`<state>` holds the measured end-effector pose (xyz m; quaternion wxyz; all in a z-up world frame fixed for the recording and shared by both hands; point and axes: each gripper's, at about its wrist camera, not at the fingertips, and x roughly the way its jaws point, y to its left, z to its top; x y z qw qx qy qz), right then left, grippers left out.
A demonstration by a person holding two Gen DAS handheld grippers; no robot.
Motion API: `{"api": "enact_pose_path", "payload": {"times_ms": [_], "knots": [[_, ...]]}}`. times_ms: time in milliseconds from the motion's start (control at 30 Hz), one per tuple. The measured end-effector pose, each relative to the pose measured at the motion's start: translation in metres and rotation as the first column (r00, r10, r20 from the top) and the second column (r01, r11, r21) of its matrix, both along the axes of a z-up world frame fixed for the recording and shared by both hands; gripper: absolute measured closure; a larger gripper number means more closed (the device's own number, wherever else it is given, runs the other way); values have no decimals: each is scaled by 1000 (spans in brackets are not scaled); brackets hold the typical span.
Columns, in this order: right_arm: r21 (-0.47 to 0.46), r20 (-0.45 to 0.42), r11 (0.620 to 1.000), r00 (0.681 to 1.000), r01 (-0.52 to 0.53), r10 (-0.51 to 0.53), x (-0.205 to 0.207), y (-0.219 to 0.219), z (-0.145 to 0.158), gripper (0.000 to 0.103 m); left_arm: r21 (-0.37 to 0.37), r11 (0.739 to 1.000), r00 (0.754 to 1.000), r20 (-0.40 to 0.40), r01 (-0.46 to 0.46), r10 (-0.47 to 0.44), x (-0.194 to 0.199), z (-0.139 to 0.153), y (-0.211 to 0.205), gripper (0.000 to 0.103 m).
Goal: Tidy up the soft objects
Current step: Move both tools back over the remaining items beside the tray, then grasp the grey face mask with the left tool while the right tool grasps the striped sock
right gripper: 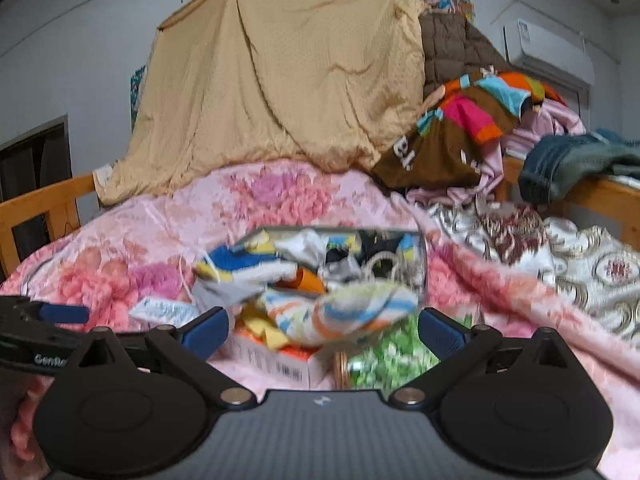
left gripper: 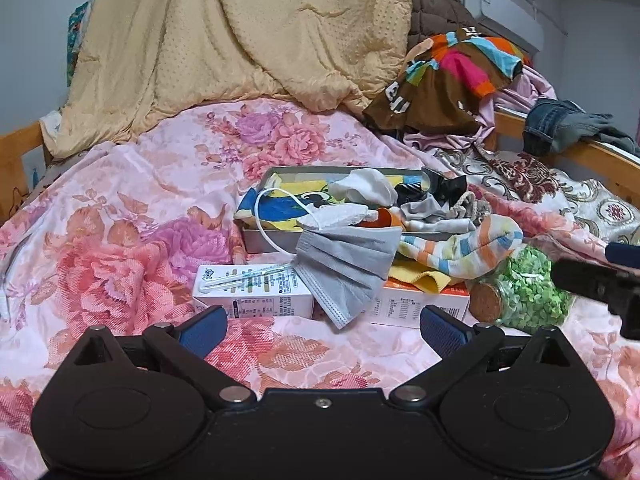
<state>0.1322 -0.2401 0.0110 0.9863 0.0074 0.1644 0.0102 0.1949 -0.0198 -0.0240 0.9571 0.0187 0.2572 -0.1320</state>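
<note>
A grey face mask (left gripper: 344, 268) hangs over the front wall of a shallow grey tray (left gripper: 264, 240) on the bed's pink floral cover (left gripper: 120, 240), its lower edge draped on a white carton (left gripper: 252, 290). Just beside it, a striped sock (left gripper: 464, 252) lies across a yellow cloth (left gripper: 416, 276) and an orange-and-white box (left gripper: 420, 306), touching a corked jar of green bits (left gripper: 524, 292). More socks and cloths fill the tray. The left tongs (left gripper: 324, 328) stand wide and empty before the carton. The right tongs (right gripper: 324, 330), wide and empty too, hover near the sock and jar.
</note>
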Motion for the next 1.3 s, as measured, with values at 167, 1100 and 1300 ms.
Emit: {"api": "enact_pose_path", "payload": {"times_ms": [167, 1100, 1300], "knots": [[-25, 71, 998, 996, -58, 60, 28, -2, 17, 0, -39, 997, 995, -68, -70, 67, 5, 16, -1, 1], [-207, -56, 945, 967, -254, 248, 119, 8, -43, 0, -197, 978, 981, -192, -73, 35, 135, -12, -30, 1], [-258, -126, 937, 969, -237, 211, 130, 21, -60, 3, -301, 946, 966, -257, -122, 43, 149, -35, -12, 1]]}}
